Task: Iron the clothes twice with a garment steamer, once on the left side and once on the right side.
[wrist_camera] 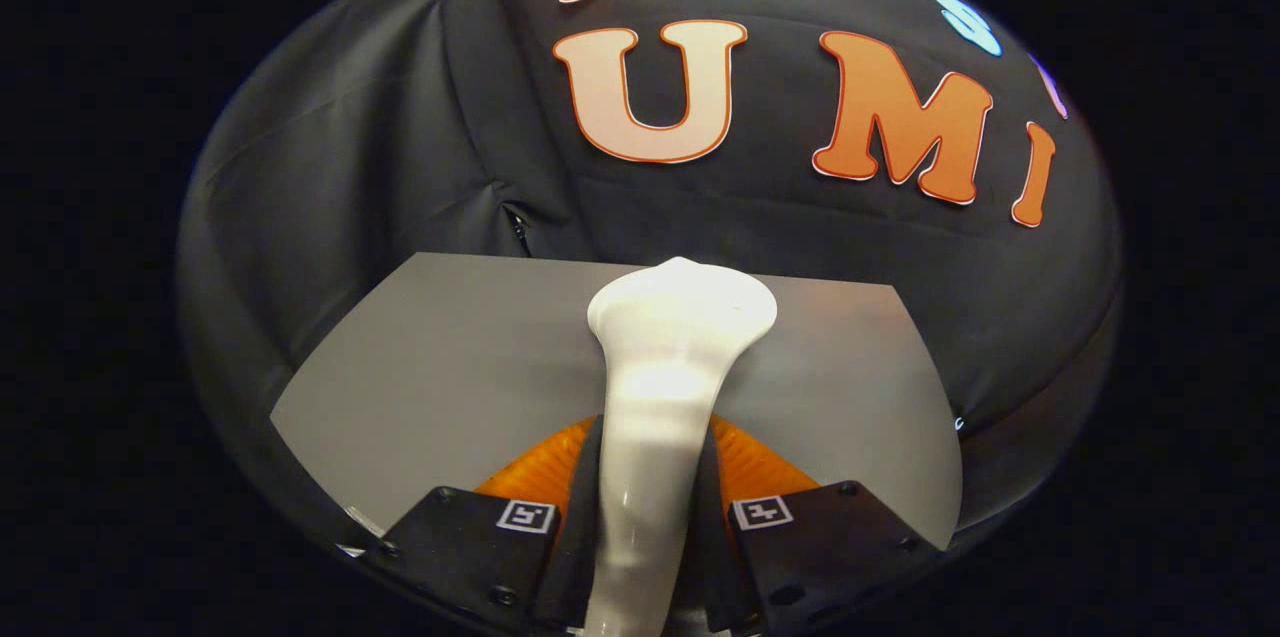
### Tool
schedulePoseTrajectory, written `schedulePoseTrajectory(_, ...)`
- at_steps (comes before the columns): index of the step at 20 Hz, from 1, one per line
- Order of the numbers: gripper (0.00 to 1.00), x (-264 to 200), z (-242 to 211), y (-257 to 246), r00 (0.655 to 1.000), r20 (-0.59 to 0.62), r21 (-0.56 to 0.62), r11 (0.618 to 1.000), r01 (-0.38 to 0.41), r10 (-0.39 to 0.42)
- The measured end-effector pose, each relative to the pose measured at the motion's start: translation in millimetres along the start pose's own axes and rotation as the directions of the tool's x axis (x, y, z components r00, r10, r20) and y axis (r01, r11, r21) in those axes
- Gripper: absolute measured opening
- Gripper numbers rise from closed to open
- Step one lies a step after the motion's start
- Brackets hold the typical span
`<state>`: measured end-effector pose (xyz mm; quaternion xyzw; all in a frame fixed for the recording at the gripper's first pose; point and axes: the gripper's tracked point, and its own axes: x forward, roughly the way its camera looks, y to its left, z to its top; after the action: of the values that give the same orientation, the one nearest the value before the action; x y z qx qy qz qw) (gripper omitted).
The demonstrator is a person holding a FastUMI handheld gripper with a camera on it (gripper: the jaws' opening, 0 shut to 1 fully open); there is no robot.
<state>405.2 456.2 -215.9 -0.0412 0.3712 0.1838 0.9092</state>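
Clamped between the two fingers (585, 517) of the gripper (652, 502) is the steamer (665, 387), a glossy white wand. Its slim handle runs up the middle of the gap, and both fingers press against its sides, so the jaws stand narrow, closed on the handle. Each finger carries a small square marker (527, 516) on its top face, one on either side of the handle.

Ahead of the fingertips the handle widens into a flared, rounded head (683, 305), which points away from the camera, toward the booth wall (400, 147). The head's far face cannot be seen from here, so whether any steam comes out cannot be told.

Under the steamer lies a flat grey surface (450, 357), smooth and without a visible fold. It spreads to both sides of the handle and reaches past the head's edge on the left and right. Whether this is the garment or a board cannot be told from its look. The head appears to hang above it or rest at its far edge; contact cannot be judged.

Just behind the fingertips, on either side of the handle, an orange ribbed part (540, 467) shows, seemingly part of the gripper body.

Beyond the grey surface hangs the black cloth wall, creased and sagging on the left, where a seam or small opening (517, 222) sits close to the surface's far left corner.
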Motion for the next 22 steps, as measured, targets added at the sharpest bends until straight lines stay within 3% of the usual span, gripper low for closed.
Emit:
schedulePoseTrajectory(3, 0.42, -6, 7, 12, 0.998, 0.051, 0.034, 0.999, -0.041, 0.039)
schedulePoseTrajectory(9, 0.41, -57, 28, 35, 0.964, 0.240, -0.136, 0.988, -0.079, 0.110)
schedulePoseTrajectory(14, 0.41, -105, 26, 50, 0.935, 0.308, -0.128, 0.981, -0.142, 0.176)
schedulePoseTrajectory(17, 0.41, -150, 24, 61, 0.901, 0.372, -0.101, 0.975, -0.200, 0.224)
schedulePoseTrajectory(22, 0.40, -234, 14, 76, 0.834, 0.466, -0.159, 0.955, -0.250, 0.296)
